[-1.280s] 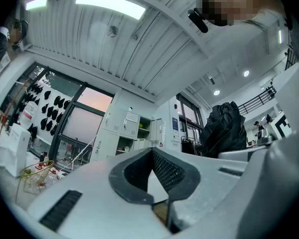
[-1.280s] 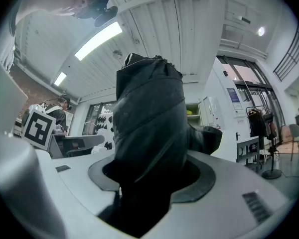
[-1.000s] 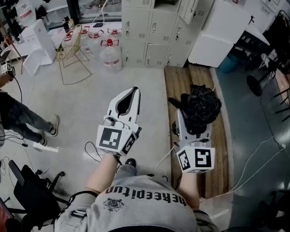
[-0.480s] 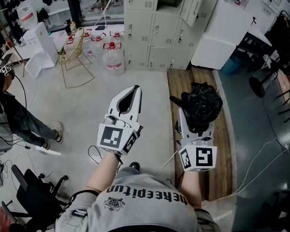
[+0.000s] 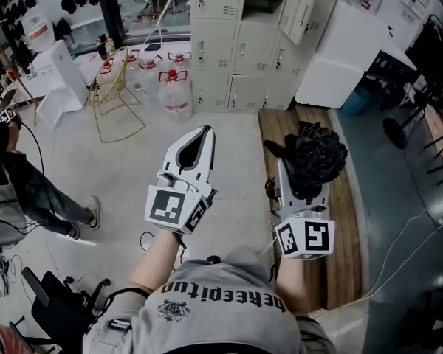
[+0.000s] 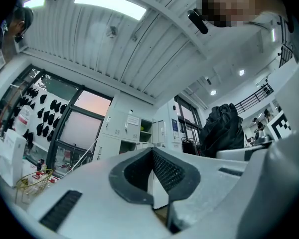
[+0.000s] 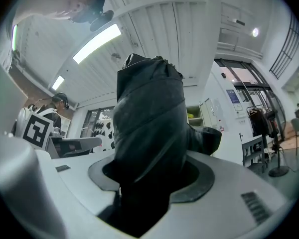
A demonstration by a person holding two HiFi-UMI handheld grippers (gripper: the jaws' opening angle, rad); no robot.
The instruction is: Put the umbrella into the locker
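Both forearms are held forward, side by side, over the floor. The fingers of the right gripper (image 5: 299, 186) are clamped on the bundled black umbrella (image 5: 314, 157), which stands up out of them. The fingers of the left gripper (image 5: 199, 135) are closed on nothing. The locker (image 5: 240, 43) stands well ahead.

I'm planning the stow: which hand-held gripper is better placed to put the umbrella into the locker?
Right. The right hand-held gripper is clamped on the black umbrella; the left hand-held gripper is shut and empty.
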